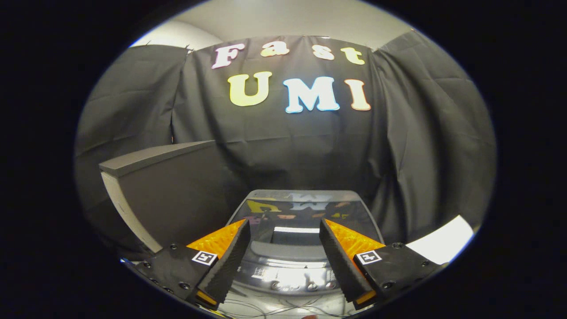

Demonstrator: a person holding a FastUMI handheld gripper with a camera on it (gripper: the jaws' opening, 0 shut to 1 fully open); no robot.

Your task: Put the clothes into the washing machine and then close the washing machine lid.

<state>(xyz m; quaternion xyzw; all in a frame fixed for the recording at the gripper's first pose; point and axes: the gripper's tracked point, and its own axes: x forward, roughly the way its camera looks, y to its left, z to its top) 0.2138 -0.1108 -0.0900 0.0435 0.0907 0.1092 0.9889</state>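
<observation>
The washing machine [292, 266] stands low, right ahead of my gripper [284, 223]. Its glossy dark lid [305, 206] lies flat and mirrors the booth wall. A pale handle bar [288, 251] runs along the lid's near side, and the shiny control panel [294, 280] with small round buttons sits closer to me. My gripper hangs above the near part of the machine. Its two fingers [230, 257] are spread wide apart with nothing between them, and the handle bar and lid show through the gap.
A dark grey slab-like table [164, 186] with a pale edge rises left of the machine, higher than the lid. A white surface [443, 246] lies to the right. Black cloth walls close in behind and on both sides. Thin wires [274, 308] run below the panel.
</observation>
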